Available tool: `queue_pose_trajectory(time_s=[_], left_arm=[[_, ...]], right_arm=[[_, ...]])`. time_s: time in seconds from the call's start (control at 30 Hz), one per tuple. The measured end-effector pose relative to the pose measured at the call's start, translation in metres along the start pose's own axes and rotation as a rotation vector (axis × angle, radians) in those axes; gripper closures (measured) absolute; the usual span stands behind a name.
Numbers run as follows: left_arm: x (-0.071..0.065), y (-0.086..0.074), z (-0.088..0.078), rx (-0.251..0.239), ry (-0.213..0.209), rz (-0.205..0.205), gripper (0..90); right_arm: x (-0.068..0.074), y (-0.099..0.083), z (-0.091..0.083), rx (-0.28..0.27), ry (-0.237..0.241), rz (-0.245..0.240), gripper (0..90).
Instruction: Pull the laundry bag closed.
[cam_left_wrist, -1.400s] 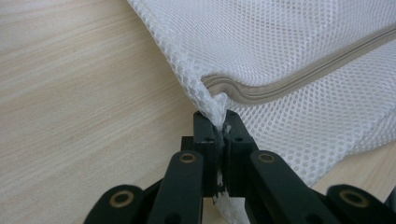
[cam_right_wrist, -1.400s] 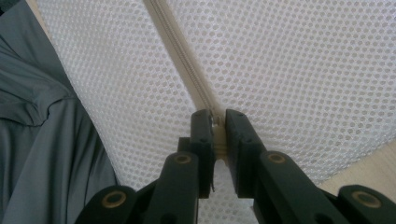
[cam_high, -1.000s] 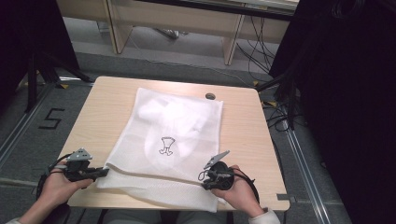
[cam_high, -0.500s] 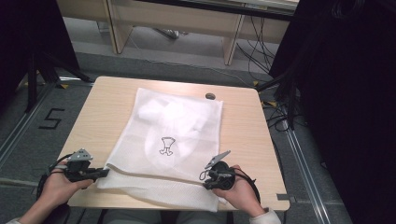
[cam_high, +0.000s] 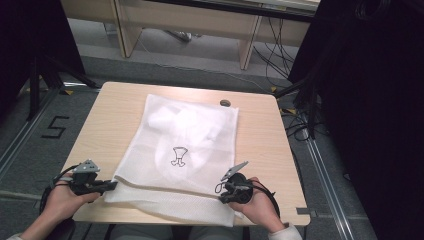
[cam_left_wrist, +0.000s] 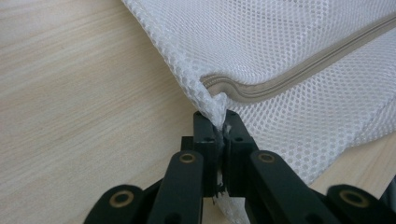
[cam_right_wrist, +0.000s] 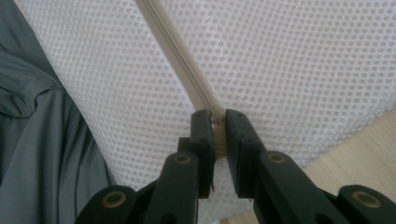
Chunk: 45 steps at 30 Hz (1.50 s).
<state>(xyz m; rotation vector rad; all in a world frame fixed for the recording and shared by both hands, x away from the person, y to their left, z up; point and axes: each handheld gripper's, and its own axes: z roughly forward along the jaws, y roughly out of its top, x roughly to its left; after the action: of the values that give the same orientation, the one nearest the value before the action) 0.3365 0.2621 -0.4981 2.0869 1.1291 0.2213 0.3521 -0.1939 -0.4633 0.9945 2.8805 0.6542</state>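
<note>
Wooden bench (cam_high: 115, 107) carrying white mesh bag (cam_high: 190, 130), lying flat. Left gripper (cam_left_wrist: 218, 133) pinching its corner; right gripper (cam_right_wrist: 218, 122) clamping the zipper (cam_right_wrist: 175, 51) end. Zipper looking closed; opening likely pending.

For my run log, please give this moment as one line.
left tool: shut on mesh bag corner | right tool: shut on zipper | bag: flat on table

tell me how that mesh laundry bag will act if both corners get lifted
The mesh laundry bag will probably sag and drape: its near edge already hangs limp off the table. It looks light, thin open netting. The zipper may stiffen that edge slightly.
</note>
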Motion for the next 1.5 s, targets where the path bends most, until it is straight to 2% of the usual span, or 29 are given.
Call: queue_pose_trajectory(time_s=[0.17, 0.23, 0.27, 0.3, 0.33, 0.37, 0.4, 0.47, 0.5, 0.63, 0.7, 0.77, 0.8, 0.83, 1.0, 1.03, 1.1, 1.17, 1.2, 1.23, 1.27, 1.33, 1.37, 1.43, 1.5], left_arm=[[0.000, 0.000, 0.000, 0.001, -0.004, 0.000, 85.6], [0.001, 0.000, -0.001, 0.021, -0.009, 0.025, 85.6], [0.001, 0.000, -0.001, 0.018, -0.012, 0.019, 85.6], [0.000, 0.000, 0.000, 0.008, -0.010, 0.005, 85.6], [0.000, 0.000, -0.001, 0.018, -0.013, 0.019, 85.6], [0.000, 0.000, -0.001, 0.018, -0.012, 0.017, 85.6], [0.000, 0.000, -0.001, 0.018, -0.013, 0.018, 85.6], [0.000, 0.000, 0.000, 0.017, -0.021, 0.018, 85.6], [-0.001, 0.001, -0.001, 0.021, -0.018, 0.021, 85.6], [-0.001, 0.000, 0.000, 0.026, -0.011, 0.015, 85.6], [-0.001, 0.000, 0.000, 0.018, -0.021, 0.021, 85.6], [-0.003, -0.001, 0.003, -0.016, -0.010, -0.003, 85.6], [-0.002, 0.000, 0.000, 0.019, -0.020, 0.019, 85.6], [-0.002, 0.000, 0.000, 0.021, -0.018, 0.021, 85.6], [-0.002, 0.000, 0.002, 0.010, -0.030, 0.027, 85.6], [-0.003, 0.000, 0.002, 0.012, -0.041, 0.016, 85.6], [-0.004, 0.000, 0.003, 0.013, -0.041, 0.033, 85.5], [-0.005, -0.001, 0.005, -0.005, -0.043, 0.019, 85.5], [-0.005, -0.001, 0.004, -0.003, -0.050, 0.023, 85.4], [-0.004, -0.001, 0.003, 0.013, -0.055, 0.047, 85.3], [-0.004, 0.000, 0.003, 0.029, -0.064, 0.046, 84.9], [-0.007, -0.002, 0.006, 0.003, -0.067, 0.031, 83.4], [-0.007, -0.001, 0.005, 0.024, -0.071, 0.039, 82.2], [-0.009, -0.002, 0.007, 0.008, -0.066, 0.038, 79.4], [-0.009, -0.002, 0.006, 0.023, -0.063, 0.053, 73.8]], right_arm=[[-0.001, -0.003, -0.001, 0.007, -0.007, 0.023, 82.3], [-0.003, -0.004, -0.001, 0.005, -0.011, 0.005, 82.3], [-0.004, -0.005, -0.002, 0.006, -0.010, 0.005, 82.3], [-0.004, -0.005, -0.002, 0.005, -0.009, 0.010, 82.2], [-0.003, -0.006, -0.003, 0.010, -0.012, 0.032, 82.2], [-0.002, -0.006, -0.002, 0.011, -0.010, 0.047, 82.2], [-0.006, -0.007, -0.002, 0.003, -0.012, 0.014, 82.2], [-0.006, -0.008, -0.003, 0.007, -0.015, 0.015, 82.2], [-0.006, -0.008, -0.002, 0.011, -0.006, 0.032, 82.2], [-0.008, -0.010, -0.002, 0.015, -0.023, 0.020, 82.2], [-0.008, -0.012, -0.003, 0.021, -0.022, 0.041, 82.2], [-0.010, -0.013, -0.002, 0.019, -0.013, 0.026, 82.1], [-0.011, -0.014, -0.002, 0.013, 0.000, 0.023, 82.1], [-0.010, -0.014, -0.002, 0.020, -0.016, 0.034, 82.1], [-0.012, -0.016, -0.001, 0.030, -0.022, 0.027, 82.1], [-0.013, -0.016, -0.001, 0.033, -0.026, 0.023, 82.1], [-0.013, -0.017, 0.000, 0.038, -0.031, 0.030, 82.0], [-0.015, -0.018, 0.000, 0.040, -0.027, 0.023, 82.0], [-0.015, -0.018, 0.000, 0.040, -0.027, 0.026, 82.0], [-0.015, -0.018, 0.000, 0.041, -0.027, 0.026, 81.9], [-0.015, -0.018, 0.001, 0.042, -0.030, 0.024, 81.8], [-0.015, -0.018, 0.001, 0.041, -0.037, 0.020, 81.5], [-0.015, -0.019, 0.001, 0.040, -0.037, 0.021, 81.0], [-0.015, -0.019, 0.002, 0.033, -0.033, 0.027, 78.8], [-0.016, -0.021, 0.000, 0.018, -0.021, 0.050, 74.1]])
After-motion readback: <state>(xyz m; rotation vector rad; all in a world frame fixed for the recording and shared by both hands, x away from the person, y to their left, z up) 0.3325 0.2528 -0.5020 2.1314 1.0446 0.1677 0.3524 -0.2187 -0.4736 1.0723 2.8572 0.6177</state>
